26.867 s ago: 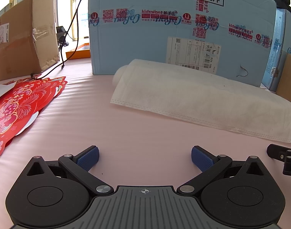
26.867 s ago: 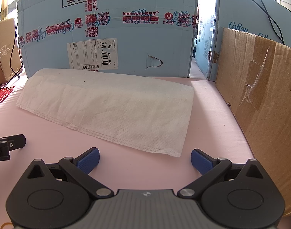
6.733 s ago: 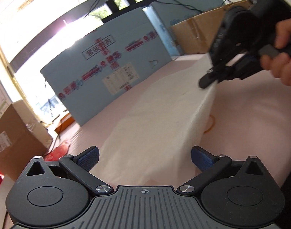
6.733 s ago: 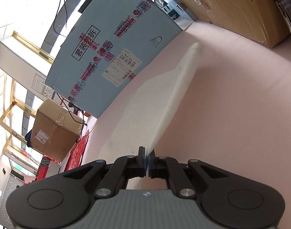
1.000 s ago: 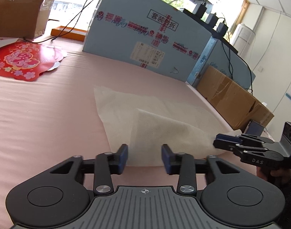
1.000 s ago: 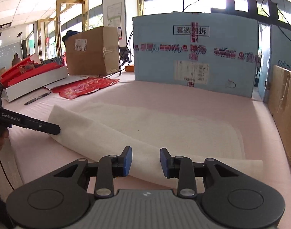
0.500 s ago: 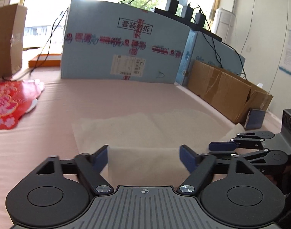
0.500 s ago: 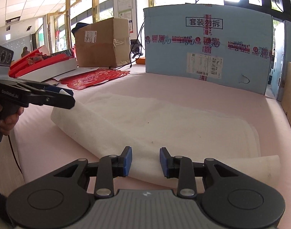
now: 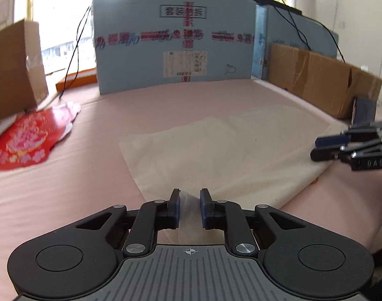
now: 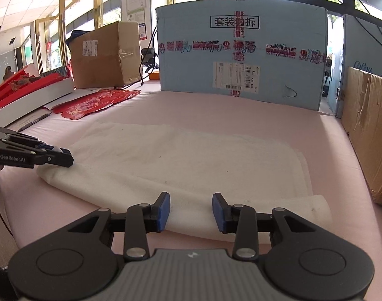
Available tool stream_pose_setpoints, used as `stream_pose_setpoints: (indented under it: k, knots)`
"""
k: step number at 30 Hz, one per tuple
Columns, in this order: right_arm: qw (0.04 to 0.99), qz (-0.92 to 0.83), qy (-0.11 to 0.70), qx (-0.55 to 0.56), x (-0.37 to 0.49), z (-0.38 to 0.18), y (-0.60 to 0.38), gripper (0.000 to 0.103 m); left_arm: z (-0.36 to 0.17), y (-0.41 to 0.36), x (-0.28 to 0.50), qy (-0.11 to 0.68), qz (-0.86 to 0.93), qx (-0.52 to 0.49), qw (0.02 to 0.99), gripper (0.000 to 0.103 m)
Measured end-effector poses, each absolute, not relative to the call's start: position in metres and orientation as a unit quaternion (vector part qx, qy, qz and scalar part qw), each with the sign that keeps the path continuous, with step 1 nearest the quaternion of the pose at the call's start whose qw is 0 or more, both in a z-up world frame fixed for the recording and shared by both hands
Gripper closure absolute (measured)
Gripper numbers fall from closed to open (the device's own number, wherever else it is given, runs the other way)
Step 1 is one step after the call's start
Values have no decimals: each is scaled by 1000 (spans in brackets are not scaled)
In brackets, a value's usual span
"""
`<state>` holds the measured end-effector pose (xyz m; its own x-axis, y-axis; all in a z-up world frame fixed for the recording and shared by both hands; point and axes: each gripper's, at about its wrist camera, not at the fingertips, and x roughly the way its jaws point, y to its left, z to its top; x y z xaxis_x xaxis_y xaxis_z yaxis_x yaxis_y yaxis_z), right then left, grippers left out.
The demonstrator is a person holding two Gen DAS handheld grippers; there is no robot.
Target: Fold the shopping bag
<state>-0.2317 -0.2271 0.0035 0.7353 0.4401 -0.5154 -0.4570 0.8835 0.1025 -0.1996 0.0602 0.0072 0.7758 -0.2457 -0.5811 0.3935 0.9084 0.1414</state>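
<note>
The white non-woven shopping bag point(image 9: 228, 150) lies flat on the pink table cover, its near edge doubled over point(image 10: 191, 155). My left gripper point(image 9: 189, 200) is shut on the bag's near left corner, and a thin flap of fabric shows between the blue pads. From the right wrist view the left gripper point(image 10: 68, 159) pinches that corner, just above the table. My right gripper point(image 10: 191, 205) hovers at the folded near edge. Its jaws are opening, with the fabric below and between the pads but not pressed. In the left wrist view the right gripper point(image 9: 316, 148) stands at the bag's right end.
A tall blue carton point(image 10: 241, 57) walls the back of the table. Brown cardboard boxes stand at the right point(image 9: 321, 80) and back left point(image 10: 105, 55). Red paper cutouts point(image 9: 27, 143), a pen point(image 10: 35, 121) and a white tray of red items point(image 10: 27, 92) lie to the left.
The left jaws, wide apart half a second ago, have come together on the bag's corner, and that view has rolled level. The right jaws stand slightly wider.
</note>
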Motion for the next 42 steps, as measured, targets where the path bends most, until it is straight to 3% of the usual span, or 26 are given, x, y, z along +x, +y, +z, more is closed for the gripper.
stream_pose_setpoints:
  k: [1,5,8,12,16,21,26,34,37,40,41,42]
  knots:
    - [933,240,269,-17,-233,2,-227,62,7,56,-203,281,-162,157,933,83]
    - [934,240,264,-24,-232,-2,-225,60,9,45,-216,249,-100,230,935,48]
    - [935,240,261,-26,-233,-3,-225,59,20,40,-225,202,-89,224,949,31]
    - [937,237,256,-28,-235,-5,-224,59,36,26,-233,159,-138,153,966,30]
    - [939,231,254,-25,-235,-3,-221,58,27,5,-227,214,-205,60,953,28]
    - [939,233,253,-22,-235,-3,-222,58,14,-14,-227,254,-200,57,945,23]
    - [938,232,256,-25,-234,-2,-221,57,2,3,-215,301,-161,-21,940,23]
    - [936,225,269,-1,-234,0,-254,50,-6,-8,-226,280,-121,39,952,23]
    - [937,217,274,23,-234,0,-273,50,4,-6,-227,246,-127,14,961,23]
    - [937,214,273,33,-235,0,-273,46,13,-18,-228,210,-118,56,969,24]
    - [939,211,271,27,-235,-1,-270,44,14,-23,-228,209,-120,73,968,26]
    - [940,210,269,20,-235,-2,-266,43,14,-26,-229,208,-121,84,967,35]
